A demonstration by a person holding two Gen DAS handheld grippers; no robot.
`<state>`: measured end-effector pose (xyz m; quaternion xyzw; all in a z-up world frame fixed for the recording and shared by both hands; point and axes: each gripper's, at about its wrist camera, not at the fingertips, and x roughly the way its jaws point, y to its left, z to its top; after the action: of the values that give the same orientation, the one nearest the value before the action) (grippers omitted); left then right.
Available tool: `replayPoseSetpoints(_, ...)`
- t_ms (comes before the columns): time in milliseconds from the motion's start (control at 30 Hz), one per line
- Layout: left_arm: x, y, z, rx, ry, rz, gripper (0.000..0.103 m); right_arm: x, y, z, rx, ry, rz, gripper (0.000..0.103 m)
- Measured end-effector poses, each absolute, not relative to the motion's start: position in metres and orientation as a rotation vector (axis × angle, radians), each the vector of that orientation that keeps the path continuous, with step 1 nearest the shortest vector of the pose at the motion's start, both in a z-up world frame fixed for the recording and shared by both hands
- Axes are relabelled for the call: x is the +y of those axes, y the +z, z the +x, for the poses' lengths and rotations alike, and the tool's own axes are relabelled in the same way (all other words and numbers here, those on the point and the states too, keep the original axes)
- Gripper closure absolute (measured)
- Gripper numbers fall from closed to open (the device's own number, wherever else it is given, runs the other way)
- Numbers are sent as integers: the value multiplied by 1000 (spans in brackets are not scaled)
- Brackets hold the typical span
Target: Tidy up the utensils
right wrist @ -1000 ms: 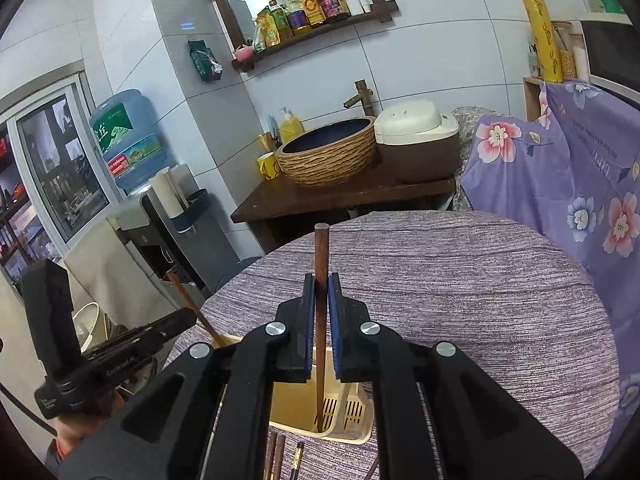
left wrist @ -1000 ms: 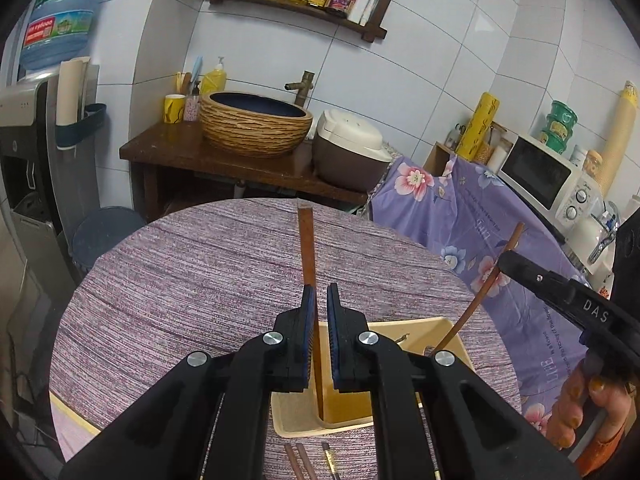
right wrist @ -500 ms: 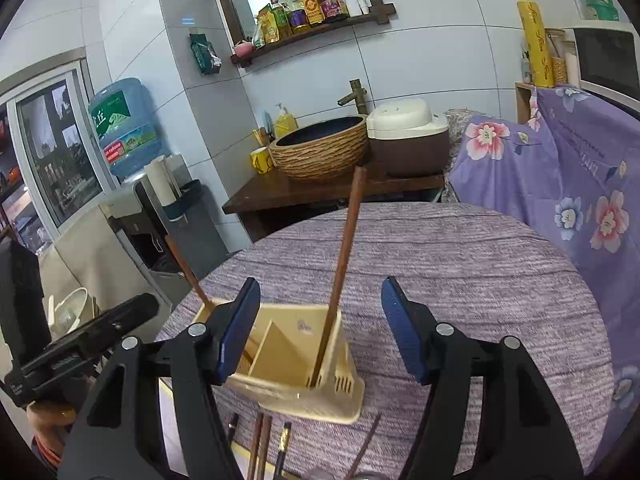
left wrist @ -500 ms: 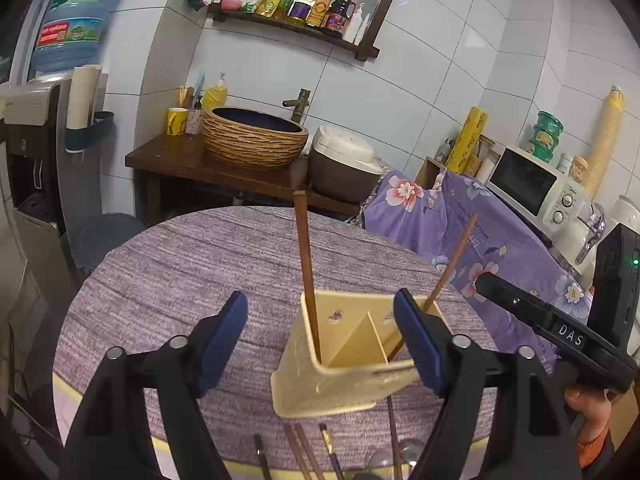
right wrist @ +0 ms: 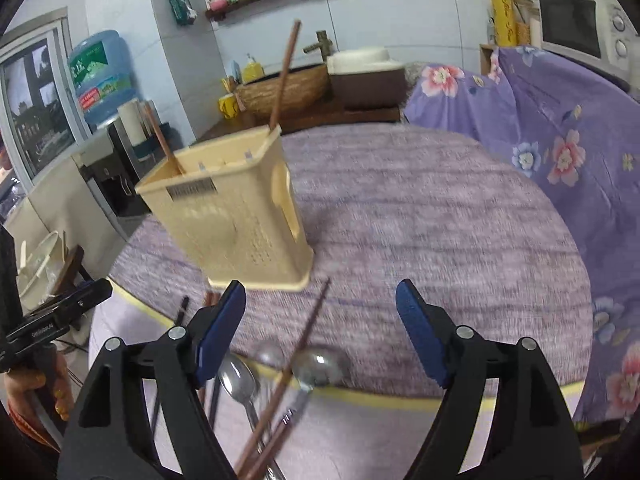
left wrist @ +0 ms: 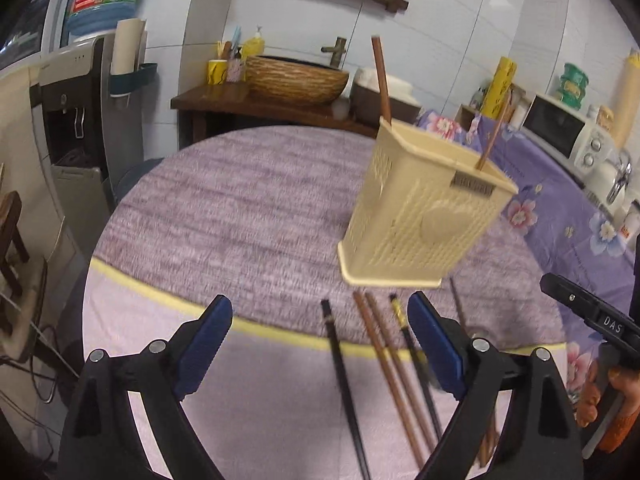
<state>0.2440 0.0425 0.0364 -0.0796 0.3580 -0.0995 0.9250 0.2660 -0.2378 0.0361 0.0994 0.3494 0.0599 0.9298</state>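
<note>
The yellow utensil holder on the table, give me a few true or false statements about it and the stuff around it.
1. The utensil holder stands upright on the purple tablecloth. True.
2. Two brown chopsticks stick up out of the holder. True.
3. The right gripper is shut on a chopstick. False: its fingers are opening, nothing gripped.
4. Spoons lie on the table near the right gripper. True.
5. No chopsticks remain on the table. False: several loose chopsticks lie before the holder.

Behind the round table (left wrist: 224, 208), a woven basin (left wrist: 296, 80), water jug (right wrist: 100, 76), microwave (right wrist: 580, 26), floral purple cloth (right wrist: 552, 120).
</note>
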Motion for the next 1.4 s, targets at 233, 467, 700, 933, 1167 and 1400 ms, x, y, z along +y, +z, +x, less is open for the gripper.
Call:
replayPoseSetpoints(233, 35, 0, 228, 806, -207, -128, 34, -243, -4, 260, 799, 102, 245, 26)
replayPoseSetpoints(467, 24, -18, 228, 864, -227, -107, 50, -238, -14, 255, 803, 87, 236, 26)
replayPoseSetpoints(700, 0, -29, 247, 906, -213, -3, 72, -230, -9, 255, 796, 91, 199, 26)
replayPoseSetpoints(933, -3, -31, 270, 921, -173, 33, 86, -229, -5, 265, 805, 80, 180, 26)
replayPoseSetpoints(1167, -2, -30, 279, 930, -163, 16, 91, -211, -9, 303, 878, 106, 167, 38)
replayPoseSetpoints(1400, -4, -30, 279, 927, -159, 14, 91, -197, -27, 343, 971, 82, 165, 67)
